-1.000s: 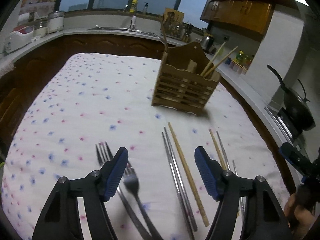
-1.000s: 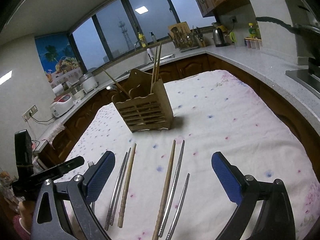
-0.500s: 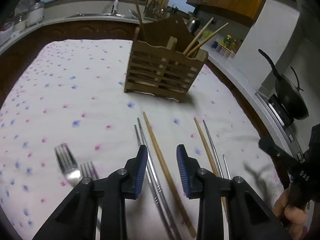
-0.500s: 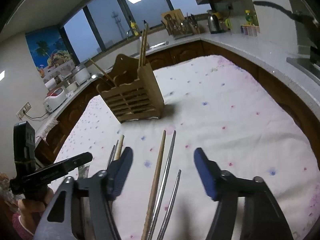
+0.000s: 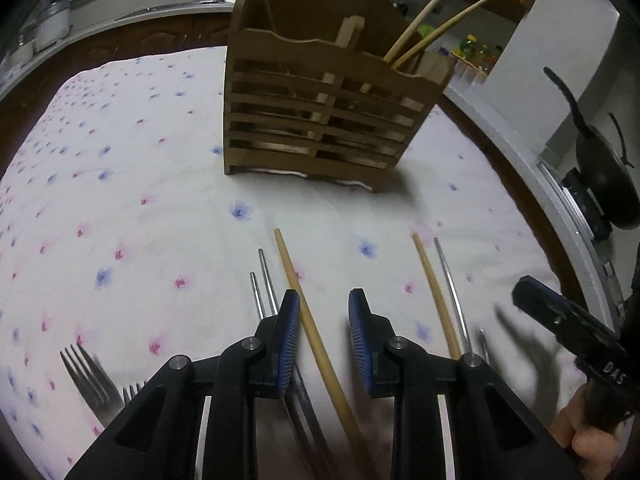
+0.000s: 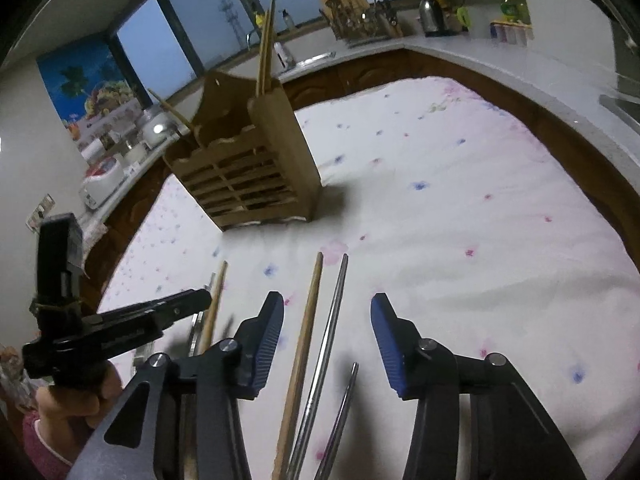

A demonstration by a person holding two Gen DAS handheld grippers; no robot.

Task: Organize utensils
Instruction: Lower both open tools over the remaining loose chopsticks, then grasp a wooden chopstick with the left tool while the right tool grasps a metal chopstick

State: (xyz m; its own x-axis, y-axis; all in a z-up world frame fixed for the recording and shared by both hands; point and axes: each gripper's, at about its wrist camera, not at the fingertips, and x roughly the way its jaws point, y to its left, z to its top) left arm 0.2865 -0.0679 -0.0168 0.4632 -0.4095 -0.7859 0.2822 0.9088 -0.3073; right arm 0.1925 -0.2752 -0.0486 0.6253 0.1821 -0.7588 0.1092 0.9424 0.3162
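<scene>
A slatted wooden utensil holder (image 5: 328, 116) stands on the floral cloth and holds chopsticks; it also shows in the right wrist view (image 6: 248, 168). My left gripper (image 5: 320, 328) is low over the cloth, its jaws narrowly open around a wooden chopstick (image 5: 308, 312), not touching it. Metal chopsticks (image 5: 266, 284) lie just left of it. Two forks (image 5: 86, 376) lie at the lower left. My right gripper (image 6: 326, 336) is open over another wooden chopstick (image 6: 306, 332) and metal chopsticks (image 6: 332, 320).
The floral cloth (image 5: 120, 184) covers the table. A dark wok (image 5: 600, 168) sits on a stove at the right. The kitchen counter (image 6: 460, 48) with a kettle and dish rack runs behind the table. A rice cooker (image 6: 102, 184) stands at the left.
My left gripper moved right from the forks to a wooden chopstick and narrowed its jaws. My right gripper dropped lower over its chopsticks and its jaws came closer together.
</scene>
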